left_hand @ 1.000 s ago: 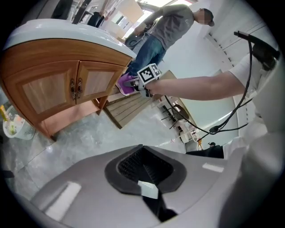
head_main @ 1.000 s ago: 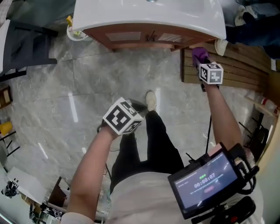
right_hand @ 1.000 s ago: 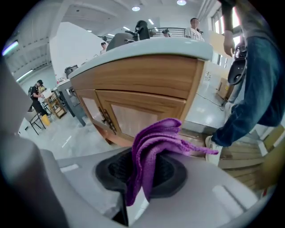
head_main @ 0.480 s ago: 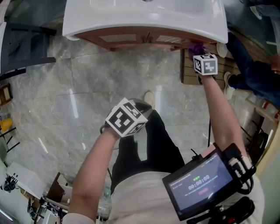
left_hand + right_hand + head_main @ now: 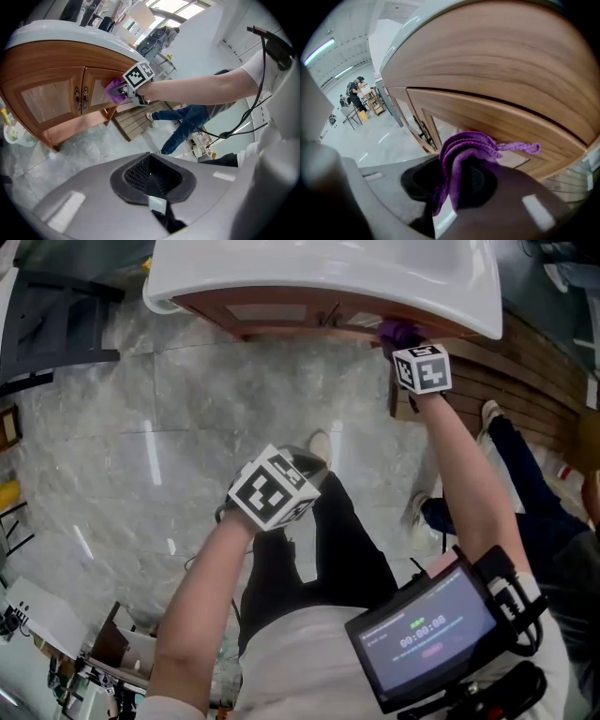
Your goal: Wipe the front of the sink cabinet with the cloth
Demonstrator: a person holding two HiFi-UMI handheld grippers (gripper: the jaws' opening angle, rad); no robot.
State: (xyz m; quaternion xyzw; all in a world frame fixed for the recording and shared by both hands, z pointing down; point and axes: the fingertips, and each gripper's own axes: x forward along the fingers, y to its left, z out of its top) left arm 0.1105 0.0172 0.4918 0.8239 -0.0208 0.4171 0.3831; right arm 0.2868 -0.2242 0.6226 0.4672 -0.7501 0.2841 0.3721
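Observation:
The sink cabinet's wooden front [image 5: 281, 313] runs along the top of the head view under the white basin top [image 5: 328, 277]. My right gripper [image 5: 405, 341] is shut on a folded purple cloth [image 5: 394, 330], which is pressed against the right-hand door. In the right gripper view the cloth [image 5: 461, 154] bulges out of the jaws against the door panel [image 5: 487, 126], with the door handles [image 5: 423, 133] to its left. My left gripper [image 5: 272, 486] hangs low over the floor, away from the cabinet. Its jaws [image 5: 152, 180] are shut with nothing in them. From there I see the cloth [image 5: 114, 90] on the door.
A wooden slat platform [image 5: 525, 371] lies right of the cabinet. A person in jeans [image 5: 487, 484] stands close on the right. A white bucket [image 5: 14, 133] sits by the cabinet's left corner, with dark furniture [image 5: 56, 315] beyond. Grey marble floor [image 5: 187, 427] lies below.
My right gripper has carried the cloth up and leftward onto the cabinet door. A person in jeans has walked in at the right. My left gripper has barely moved.

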